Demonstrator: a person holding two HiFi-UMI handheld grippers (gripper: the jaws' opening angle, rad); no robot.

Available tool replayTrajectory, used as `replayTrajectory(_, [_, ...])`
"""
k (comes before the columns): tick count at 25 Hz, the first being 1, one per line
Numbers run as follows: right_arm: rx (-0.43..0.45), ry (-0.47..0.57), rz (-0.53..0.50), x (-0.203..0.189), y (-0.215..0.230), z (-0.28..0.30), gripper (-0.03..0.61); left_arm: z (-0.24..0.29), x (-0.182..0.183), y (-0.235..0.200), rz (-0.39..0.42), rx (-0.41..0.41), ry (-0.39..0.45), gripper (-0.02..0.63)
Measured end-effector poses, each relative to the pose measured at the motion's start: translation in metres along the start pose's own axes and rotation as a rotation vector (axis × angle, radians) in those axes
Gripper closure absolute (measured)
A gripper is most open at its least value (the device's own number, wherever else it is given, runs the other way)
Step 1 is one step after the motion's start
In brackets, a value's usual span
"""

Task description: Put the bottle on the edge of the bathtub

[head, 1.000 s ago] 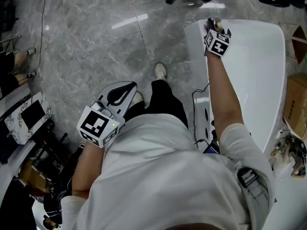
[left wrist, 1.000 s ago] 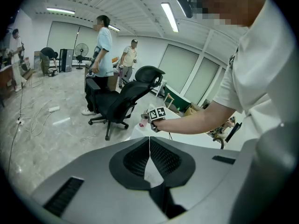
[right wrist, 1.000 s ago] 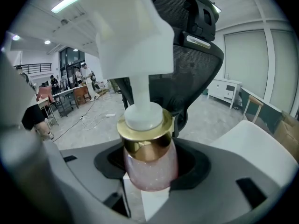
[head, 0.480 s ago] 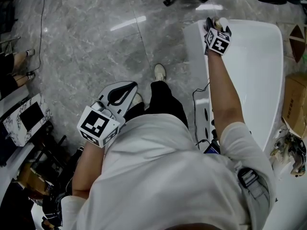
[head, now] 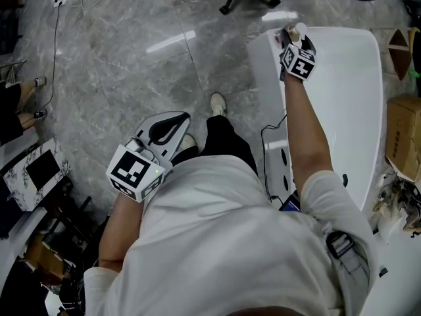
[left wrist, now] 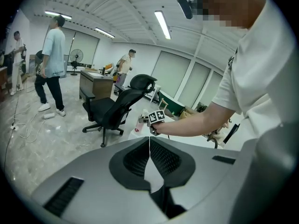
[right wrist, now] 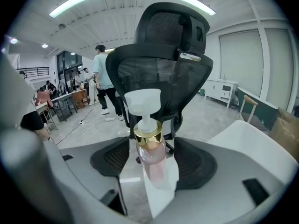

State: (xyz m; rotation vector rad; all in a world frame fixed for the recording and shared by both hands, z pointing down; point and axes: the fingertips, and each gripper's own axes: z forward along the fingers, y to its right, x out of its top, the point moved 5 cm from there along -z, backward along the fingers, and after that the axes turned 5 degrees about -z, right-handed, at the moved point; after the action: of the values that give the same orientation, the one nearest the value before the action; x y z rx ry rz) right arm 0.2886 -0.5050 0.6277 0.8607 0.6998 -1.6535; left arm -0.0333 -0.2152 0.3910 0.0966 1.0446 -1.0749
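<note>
1. Pink-tinted and gold-collared: found the bottle [right wrist: 152, 160] upright, dead centre between the pads of the right claw [head: 291, 38], white pump head poking up just past the tips
2. Caught that claw spreading, with a gap on both sides of the bottle; judged no pinch left on it
3. Read the base as resting on the white rim of the bathtub [head: 266, 64] directly beneath the claw; likely let go with the weight already on the rim
4. Judged the long reach at full arm's stretch as the way to bring the claw over the tub's end corner, with the narrow rim running under the jaws
5. Found the left claw [left wrist: 149, 146] pressed together on nothing, parked low by the hip, well apart from the bottle; probably kept idle for a one-claw job
6. Noted an office chair [right wrist: 159, 64] on grey floor beyond the right claw's tips, clear of the bottle
7. Reckoned the placement near done, pending a straight pull-back to avoid clipping the bottle off that narrow rim
</note>
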Motion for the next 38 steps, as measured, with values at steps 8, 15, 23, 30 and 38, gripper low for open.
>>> replayTrajectory(8, [-0.027, 0.011, 0.011, -0.002, -0.009, -0.040, 0.275, -0.021, -0.006, 0.003, 0.037, -0.063, 0.034, 0.594])
replayTrajectory(15, [-0.035, 0.018, 0.004, -0.016, -0.031, -0.094, 0.288, -0.052, -0.026, 0.010, 0.062, -0.109, 0.066, 0.594])
replayTrajectory(23, [-0.003, 0.034, -0.028, -0.030, -0.069, -0.168, 0.299, -0.092, -0.052, 0.027, 0.113, -0.142, 0.119, 0.594])
replayTrajectory(30, [0.061, 0.054, -0.052, -0.037, -0.118, -0.235, 0.308, -0.135, -0.086, 0.035, 0.119, -0.148, 0.150, 0.594])
replayTrajectory(38, [0.176, 0.094, -0.087, -0.043, -0.187, -0.316, 0.327, -0.179, -0.110, 0.042, 0.138, -0.147, 0.201, 0.594])
